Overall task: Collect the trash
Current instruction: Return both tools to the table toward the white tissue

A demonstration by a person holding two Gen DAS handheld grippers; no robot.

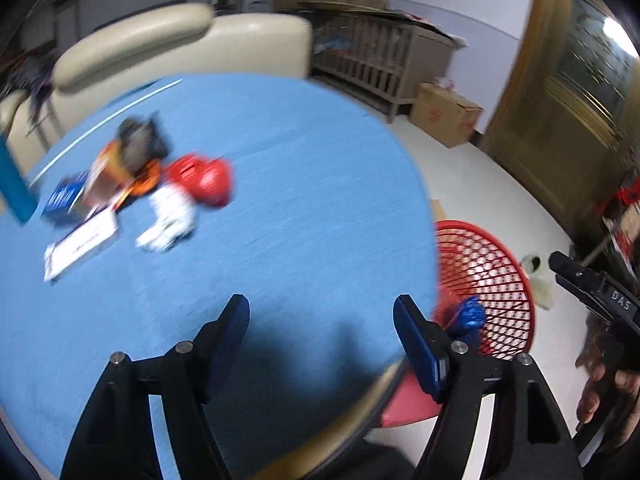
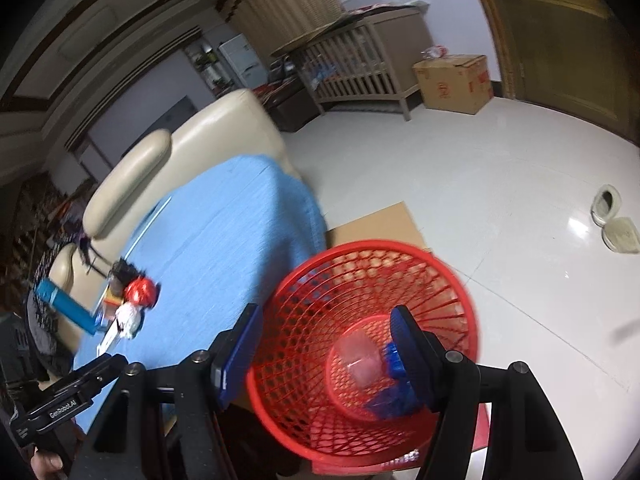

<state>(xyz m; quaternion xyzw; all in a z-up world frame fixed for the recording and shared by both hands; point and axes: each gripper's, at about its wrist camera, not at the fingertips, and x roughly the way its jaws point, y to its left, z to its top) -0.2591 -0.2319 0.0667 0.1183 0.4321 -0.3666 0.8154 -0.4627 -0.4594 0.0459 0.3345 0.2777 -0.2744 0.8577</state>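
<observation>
Trash left to collect is the blurred cluster of litter (image 1: 132, 192) on the blue cloth tabletop (image 1: 280, 200), lying ahead of and to the left of your left gripper (image 1: 320, 316). Those jaws stand wide with nothing between them, over bare cloth at the near rim. Your right gripper (image 2: 324, 328) also has its jaws wide and empty, poised over the mouth of the red plastic mesh basket (image 2: 460, 292) on the floor just off the tabletop's right side.

Inside the basket, close under the right jaws, lie a crumpled blue foil wrapper (image 2: 386, 402) and a pale translucent piece (image 2: 360, 360), so part of the work looks done.

Farther out from the left jaws, the nearest pieces of the cluster are a crumpled white wad (image 1: 170, 218) and a flat white card (image 1: 82, 244), its long axis running from near-left to far-right. Just beyond them sit a red crumpled wrapper (image 1: 204, 180), an orange packet (image 1: 132, 172) and a small blue box (image 1: 64, 198), with a dark lump (image 1: 140, 140) at the back.

The left hand is plainly the nearer one: the cluster is well apart from the basket and from your right jaws, so I'd judge the next reach is yours to make forward and leftward with the left, taking the white wad first.
</observation>
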